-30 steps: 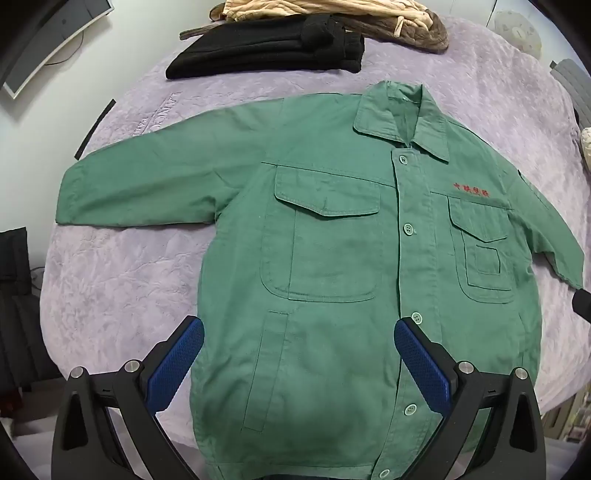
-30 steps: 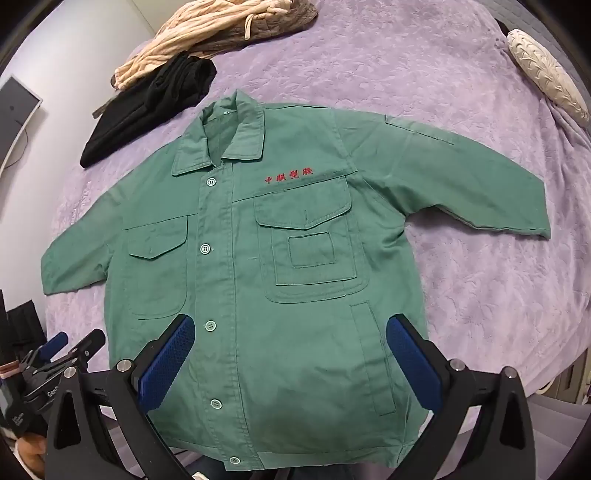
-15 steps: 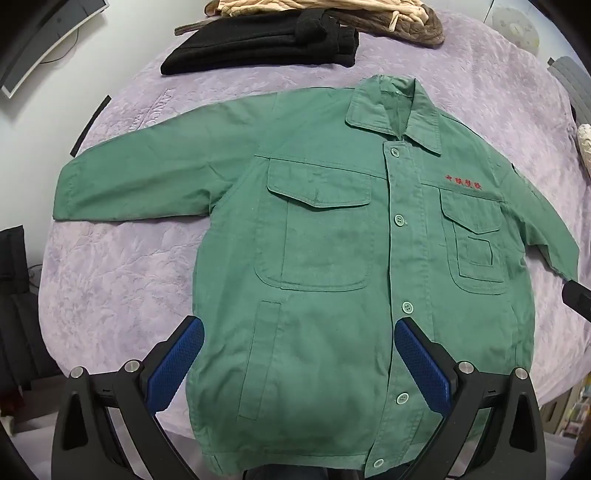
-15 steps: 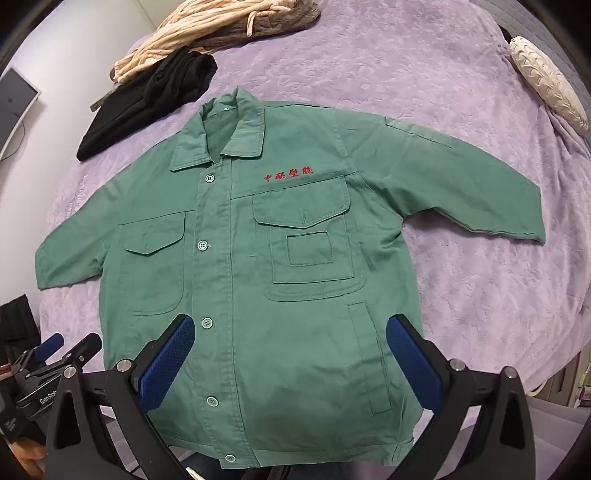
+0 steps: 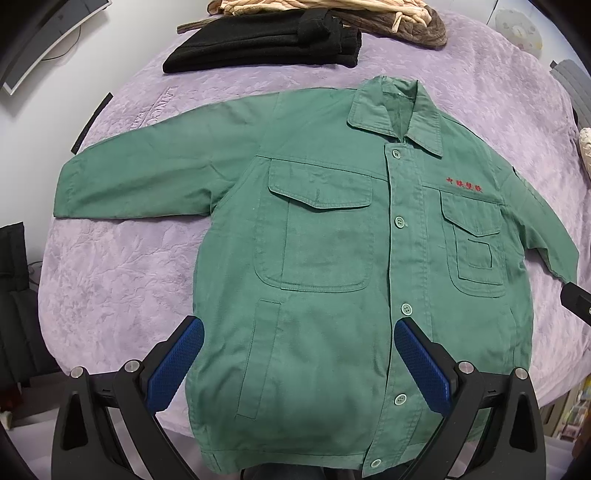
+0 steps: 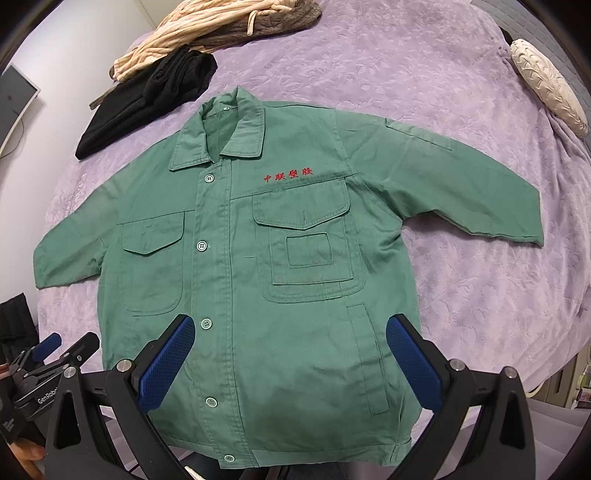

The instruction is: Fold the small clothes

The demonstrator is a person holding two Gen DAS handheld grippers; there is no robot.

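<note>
A small green buttoned jacket point(image 5: 332, 258) point(image 6: 280, 258) with red embroidered characters lies flat, front up, on the purple bedspread point(image 5: 110, 280) point(image 6: 498, 295), both sleeves spread out sideways. My left gripper point(image 5: 299, 347) hovers open above the hem on the jacket's left half, nothing between its blue pads. My right gripper point(image 6: 290, 343) hovers open above the lower front near the side pocket, also holding nothing. The left gripper point(image 6: 48, 354) shows at the lower left of the right wrist view.
Folded black clothes point(image 5: 266, 40) point(image 6: 147, 99) and a beige and brown heap point(image 5: 332, 11) point(image 6: 221, 26) lie at the far side of the bed. A white patterned cushion point(image 6: 546, 81) sits at the far right. A monitor point(image 5: 37, 33) stands left of the bed.
Both grippers have drawn back toward the near edge, so the jacket's hem now shows fully in both views. The jacket itself has not moved.
</note>
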